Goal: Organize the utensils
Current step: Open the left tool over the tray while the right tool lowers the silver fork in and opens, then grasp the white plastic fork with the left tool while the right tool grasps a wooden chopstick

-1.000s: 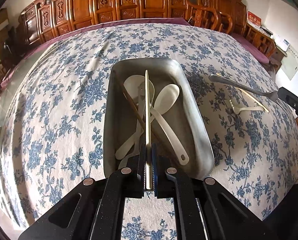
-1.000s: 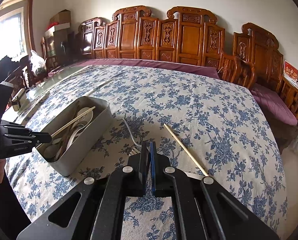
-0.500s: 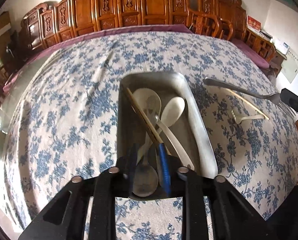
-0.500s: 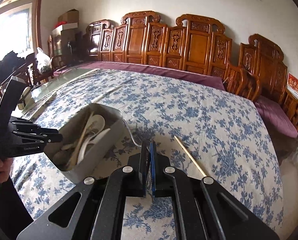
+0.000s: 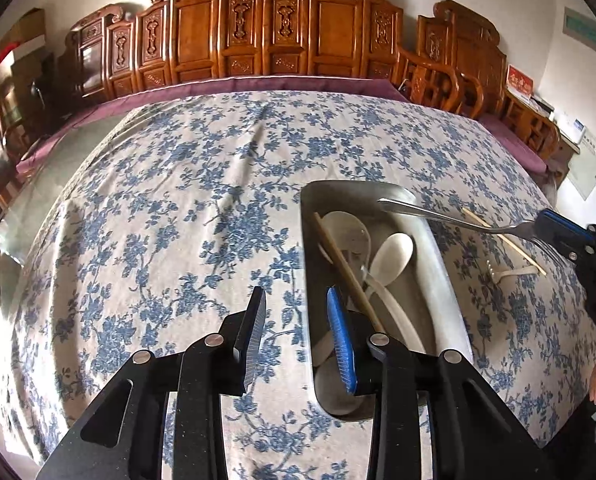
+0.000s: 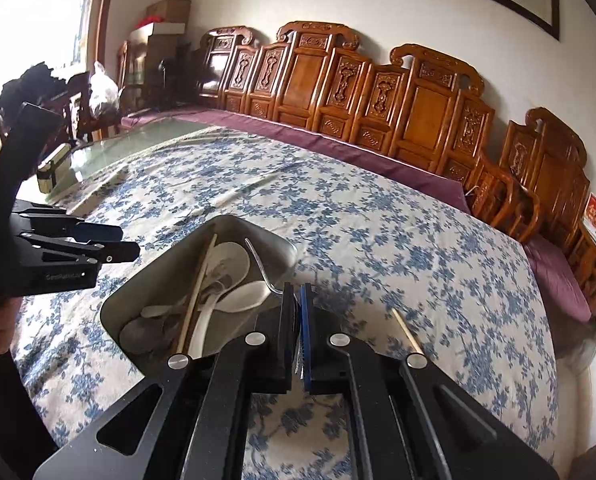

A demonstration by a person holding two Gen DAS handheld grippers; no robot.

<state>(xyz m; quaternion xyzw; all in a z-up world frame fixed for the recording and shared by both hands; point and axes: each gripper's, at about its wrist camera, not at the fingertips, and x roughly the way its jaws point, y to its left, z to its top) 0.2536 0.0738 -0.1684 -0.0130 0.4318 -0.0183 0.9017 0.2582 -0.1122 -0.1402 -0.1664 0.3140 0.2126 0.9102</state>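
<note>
Left gripper (image 5: 296, 336): jaws spread wide, nothing between them, hanging over the near left edge of the metal tray (image 5: 449, 304), with the blue-padded finger above the tray's near end and the black finger over the tablecloth (image 5: 170, 216).

Right gripper (image 6: 296, 334): jaws pressed together on the tine end of a metal fork (image 6: 258, 266), handle pointing forward and held up over the tray's right rim. From the left wrist view, same fork (image 5: 453, 218) seen crossing above the tray's far right corner, gripped at the right edge of the frame.

Inside the tray (image 6: 138, 284): one wooden chopstick (image 5: 347, 268) lying lengthwise along the left side, a white spoon (image 5: 391, 258) with its bowl toward the far end, a second pale spoon (image 5: 347, 236) under the chopstick, further spoon handles toward the near end.

Outside the tray, on the cloth to its right: another chopstick (image 5: 509, 242) lying loose, and just beside it a small white plastic fork (image 5: 511, 274). Same loose chopstick (image 6: 405, 330) visible from the right wrist view, near the right finger.

Carved wooden chairs (image 5: 282, 40) along the far side of the table.
</note>
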